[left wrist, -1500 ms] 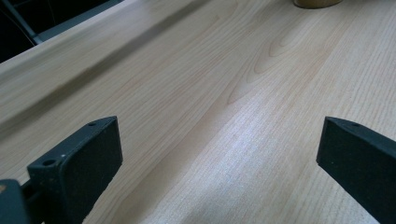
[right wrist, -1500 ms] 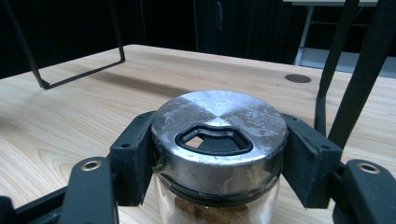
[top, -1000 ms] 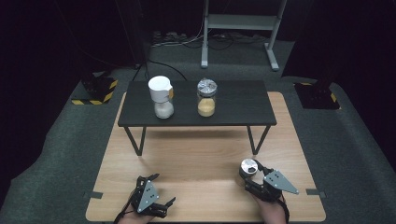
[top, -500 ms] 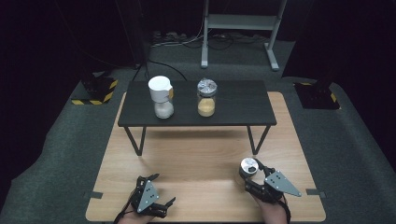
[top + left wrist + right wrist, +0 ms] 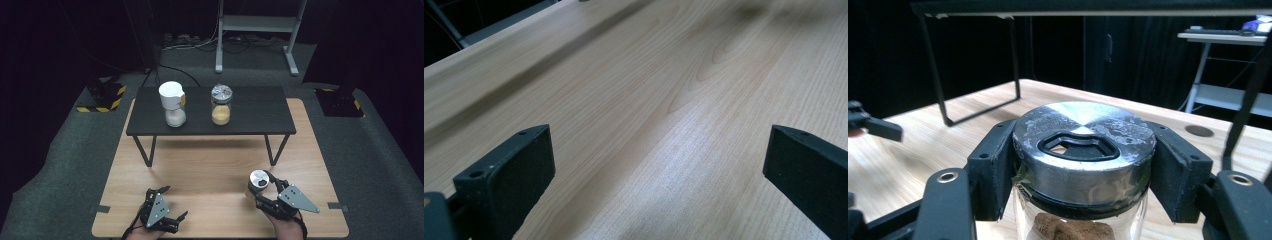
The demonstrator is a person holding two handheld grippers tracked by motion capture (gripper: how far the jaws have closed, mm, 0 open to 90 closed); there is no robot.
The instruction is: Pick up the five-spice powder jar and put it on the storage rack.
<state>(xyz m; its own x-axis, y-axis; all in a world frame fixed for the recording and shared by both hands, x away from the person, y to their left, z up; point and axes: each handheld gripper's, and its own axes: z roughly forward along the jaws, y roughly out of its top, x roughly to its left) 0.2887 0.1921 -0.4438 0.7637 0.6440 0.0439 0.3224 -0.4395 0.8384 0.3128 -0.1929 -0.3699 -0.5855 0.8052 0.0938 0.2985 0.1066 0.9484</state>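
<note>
Item 1: glass jar [image 5: 258, 183], metal lid [image 5: 1083, 137] with a dark keyhole-shaped opening at centre; brown lumpy contents visible through the glass in the right gripper view. Held near the front right of the wooden bench [image 5: 210, 165], in front of the black side table [image 5: 255, 107] and toward its right leg. No label or writing legible on lid or glass.

Item 2: right tongs [image 5: 260, 192], clamped on the jar just under the lid, one black pad pressed to each side. Grey three-cornered plate on top, pointing right.

Item 3: left tongs [image 5: 170, 207], spread wide, nothing between the pads; bare wood grain beneath them in the left gripper view. Positioned at the front left of the wooden bench, well apart from the jar, in front of the side table's left leg.

Item 4: white-topped jar [image 5: 173, 103], white contents, a yellowish patch on its side too small to read. Upright on the left half of the black side table.

Item 5: silver-lidded jar [image 5: 220, 104], orange-yellow contents. Upright on the side table, just right of the white-topped jar, apart from it.

Item 6: grey metal stand [image 5: 260, 30], behind the side table on the dark floor.
</note>
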